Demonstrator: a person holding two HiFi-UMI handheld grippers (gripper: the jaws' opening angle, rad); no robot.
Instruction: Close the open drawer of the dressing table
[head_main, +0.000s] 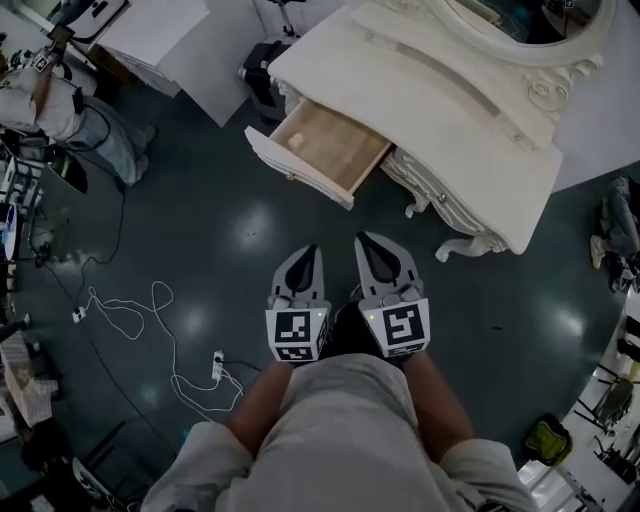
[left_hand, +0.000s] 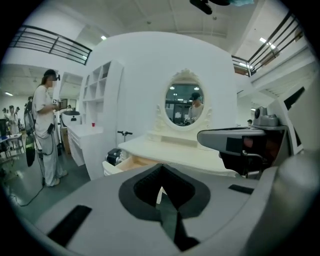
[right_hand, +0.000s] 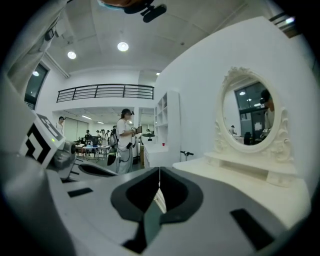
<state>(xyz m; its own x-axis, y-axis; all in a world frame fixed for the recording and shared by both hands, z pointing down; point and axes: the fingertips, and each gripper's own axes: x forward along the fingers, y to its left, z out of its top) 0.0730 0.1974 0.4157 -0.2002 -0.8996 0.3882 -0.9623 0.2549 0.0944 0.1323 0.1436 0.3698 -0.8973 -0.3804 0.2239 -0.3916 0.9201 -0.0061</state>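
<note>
A cream dressing table with an oval mirror stands at the top of the head view. Its left drawer is pulled out, showing a bare wooden inside with a small pale thing in one corner. In the left gripper view the drawer shows above the jaws. My left gripper and right gripper hang side by side over the dark floor, a short way in front of the drawer. Both are shut and hold nothing. The right gripper view shows the tabletop and mirror.
A white cable with a plug lies on the floor to the left. A person stands at the far left, near white shelving. A black device sits beside the dressing table's left end. Curved table legs stand right of the drawer.
</note>
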